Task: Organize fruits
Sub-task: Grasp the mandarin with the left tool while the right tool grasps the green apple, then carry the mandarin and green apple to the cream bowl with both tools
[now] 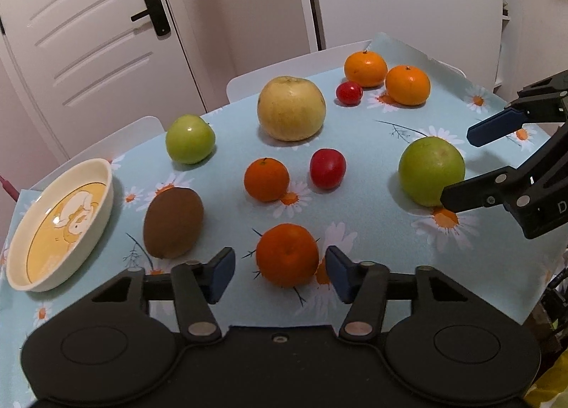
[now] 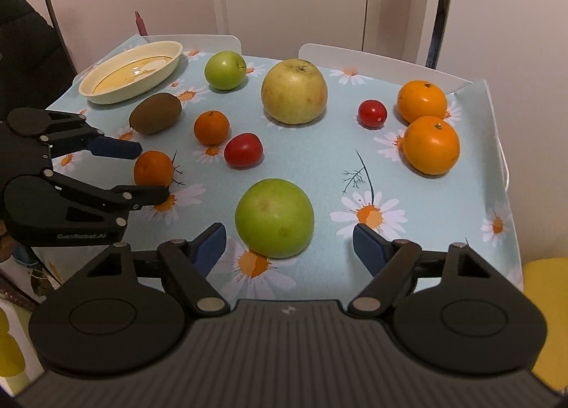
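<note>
At six o'clock on the worktop (image 1: pixel 372 216), left gripper (image 1: pixel 280 271) jaws flank a mandarin (image 1: pixel 287 254), untouched; right gripper (image 2: pixel 289 248) jaws gape around a green apple (image 2: pixel 274 218).

Matt cloth w/ daisy print (image 2: pixel 408 174) covered the table, glossy glazed ceramic dish (image 1: pixel 103 202) beside a rough, dull kiwi (image 1: pixel 173 221), shiny smooth-skinned tomatoes (image 1: pixel 327 168), dimpled mandarin peel (image 1: pixel 287 254), and matt black plastic gripper arms w/ metal pins (image 2: pixel 211 303).
</note>
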Available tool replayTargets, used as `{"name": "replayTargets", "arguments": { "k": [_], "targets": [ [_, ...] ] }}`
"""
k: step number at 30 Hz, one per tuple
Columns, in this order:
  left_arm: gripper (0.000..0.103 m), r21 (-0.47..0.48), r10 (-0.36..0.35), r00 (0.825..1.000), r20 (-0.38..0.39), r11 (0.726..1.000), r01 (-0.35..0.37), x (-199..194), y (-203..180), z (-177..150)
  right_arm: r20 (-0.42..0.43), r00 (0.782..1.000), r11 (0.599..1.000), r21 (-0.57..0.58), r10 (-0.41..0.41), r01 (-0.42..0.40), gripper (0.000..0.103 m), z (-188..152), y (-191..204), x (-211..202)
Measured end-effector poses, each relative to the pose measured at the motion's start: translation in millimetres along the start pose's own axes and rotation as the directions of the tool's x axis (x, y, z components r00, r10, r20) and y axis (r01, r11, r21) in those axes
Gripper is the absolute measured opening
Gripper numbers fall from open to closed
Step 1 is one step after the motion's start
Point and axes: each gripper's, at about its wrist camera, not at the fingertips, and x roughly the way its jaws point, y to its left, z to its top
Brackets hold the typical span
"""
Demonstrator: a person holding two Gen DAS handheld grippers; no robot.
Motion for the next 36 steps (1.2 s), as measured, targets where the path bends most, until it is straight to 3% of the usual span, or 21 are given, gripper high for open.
{"name": "replayTargets", "arguments": {
  "k": [5,15,19,27,36],
  "targets": [
    [0.043,-0.006,-0.002,1.0,-0.011,1.0,0.002,5.0,-3.8,2.1,-0.009,1.0,1.0,-0.003,0.016,-0.016,0.086,1.4,0.9,6.6],
    [0.042,0.009,0.006,1.0,-0.013,1.0,-0.006,3.4,-6.3,1.2,-0.018,0.999,0.999,-0.026,0.032,-0.032,0.08,4.2,8.2,17.9],
    [0.042,0.003,0.007,1.0,-0.016,1.0,-0.007,0.3,-6.0,-1.6,-0.022,1.0,0.999,-0.039,0.021,-0.022,0.068,8.2,8.9,21.3],
    [0.042,-0.027,0.029,0.999,-0.015,0.999,-0.03,-13.2,-5.0,-1.7,-0.011,0.999,0.999,-0.029,0.034,-0.034,0.068,17.7,9.6,12.1],
    [0.042,-0.121,0.089,0.996,-0.002,0.989,-0.088,-48.9,11.6,12.5,0.021,0.996,0.994,-0.058,0.09,-0.089,0.068,54.2,25.2,-14.6]
  ]
}}
